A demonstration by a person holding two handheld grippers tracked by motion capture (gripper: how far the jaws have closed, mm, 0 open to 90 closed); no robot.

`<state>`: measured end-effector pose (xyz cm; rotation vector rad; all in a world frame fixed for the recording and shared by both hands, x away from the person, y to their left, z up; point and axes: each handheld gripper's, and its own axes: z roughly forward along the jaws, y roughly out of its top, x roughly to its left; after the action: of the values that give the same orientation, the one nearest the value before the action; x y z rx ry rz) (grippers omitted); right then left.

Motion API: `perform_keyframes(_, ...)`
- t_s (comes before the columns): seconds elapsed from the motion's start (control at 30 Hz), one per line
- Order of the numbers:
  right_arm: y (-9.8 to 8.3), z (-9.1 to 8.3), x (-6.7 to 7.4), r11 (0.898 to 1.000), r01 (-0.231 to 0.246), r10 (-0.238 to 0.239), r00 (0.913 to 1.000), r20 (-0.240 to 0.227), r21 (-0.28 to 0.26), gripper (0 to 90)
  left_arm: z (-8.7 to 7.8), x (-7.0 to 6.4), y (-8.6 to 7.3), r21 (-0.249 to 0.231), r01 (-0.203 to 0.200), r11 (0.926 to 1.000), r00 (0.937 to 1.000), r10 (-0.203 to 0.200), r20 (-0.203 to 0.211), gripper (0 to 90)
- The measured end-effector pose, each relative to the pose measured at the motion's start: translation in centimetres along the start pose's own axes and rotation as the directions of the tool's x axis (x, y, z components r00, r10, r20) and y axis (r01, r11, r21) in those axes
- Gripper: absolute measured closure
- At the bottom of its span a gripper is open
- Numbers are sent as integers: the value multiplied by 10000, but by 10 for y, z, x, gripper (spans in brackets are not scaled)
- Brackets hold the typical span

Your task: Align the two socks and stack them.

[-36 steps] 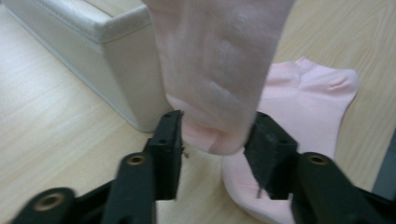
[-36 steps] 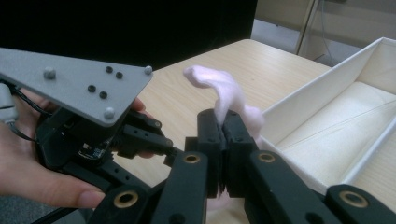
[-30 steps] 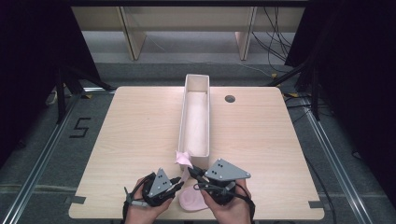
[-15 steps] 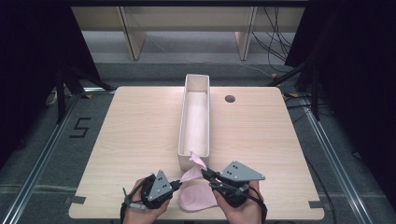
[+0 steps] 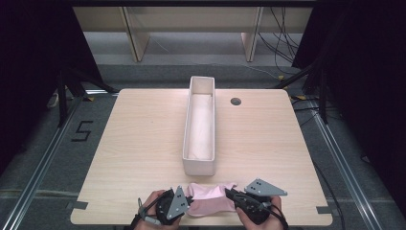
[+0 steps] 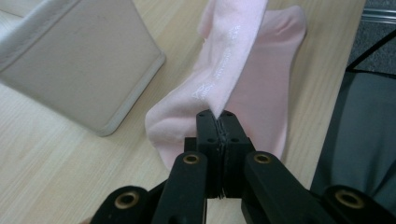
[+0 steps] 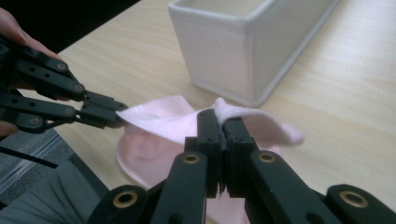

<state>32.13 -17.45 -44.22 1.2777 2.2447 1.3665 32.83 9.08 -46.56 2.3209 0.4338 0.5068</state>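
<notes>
A pale pink sock (image 5: 210,203) is stretched flat along the table's front edge, just in front of the long white box (image 5: 200,165). My left gripper (image 5: 190,201) is shut on the sock's left end; in the left gripper view the jaws (image 6: 218,116) pinch a fold of the sock (image 6: 243,65), and the rest lies on the wood. My right gripper (image 5: 229,195) is shut on the sock's right end, its jaws (image 7: 223,123) clamping the edge of the sock (image 7: 154,149). The left gripper (image 7: 119,112) bites the opposite corner.
The white box (image 6: 79,65) runs from mid-table toward the far side and has a pale cloth lining. A small dark round hole (image 5: 235,101) sits to its far right. Bare wood lies on both sides of the box. The table's front edge is right behind the hands.
The sock was bunched and raised near the box's end; now it is spread low between the grippers. The right gripper moved right and down, and the left one shifted slightly left.
</notes>
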Motion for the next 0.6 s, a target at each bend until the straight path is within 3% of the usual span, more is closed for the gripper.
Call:
perform_keyframes(0.07,-2,1,-1,10000,77,-77,10000,42,54,877,1,-1,-1,99,-49,9999,10000,48,80,881)
perform_keyframes(0.1,-6,1,-1,9997,-138,139,9999,-14,208,877,4,-3,-2,218,-91,9997,9998,87,175,879)
perform_keyframes(0.13,-9,3,-4,9997,144,-146,9998,105,216,876,4,-3,-2,380,-246,9990,9995,237,222,878)
perform_keyframes(0.23,-17,7,-7,9988,-50,54,10000,-82,487,863,8,-7,-3,633,-472,9969,9978,442,489,866)
perform_keyframes(0.27,-18,5,-8,9978,-40,31,9999,142,657,852,9,-9,-4,684,-382,9969,9976,341,606,860)
perform_keyframes(0.37,-25,5,-13,9939,-331,307,9992,241,1053,819,12,-9,-6,894,-492,9948,9966,430,702,843)
perform_keyframes(0.4,-27,4,-13,9921,-555,526,9982,283,1121,812,13,-11,-7,841,-353,9958,9964,285,801,840)
perform_keyframes(0.43,-29,4,-16,9902,-386,355,9991,251,1345,794,13,-11,-7,855,-337,9958,9962,266,825,835)
perform_keyframes(0.47,-31,3,-17,9857,-506,444,9981,419,1608,783,13,-11,-7,854,-317,9958,9959,242,874,827)
perform_keyframes(0.5,-33,2,-16,9853,-756,701,9967,410,1530,764,12,-10,-7,924,-369,9950,9956,285,898,816)
perform_keyframes(0.53,-33,0,-20,9829,-530,444,9976,524,1761,752,11,-10,-8,801,-271,9964,9949,191,995,807)
perform_keyframes(0.6,-34,-3,-23,9813,-620,513,9967,626,1823,733,5,-8,-8,703,-75,9975,9943,0,1070,781)
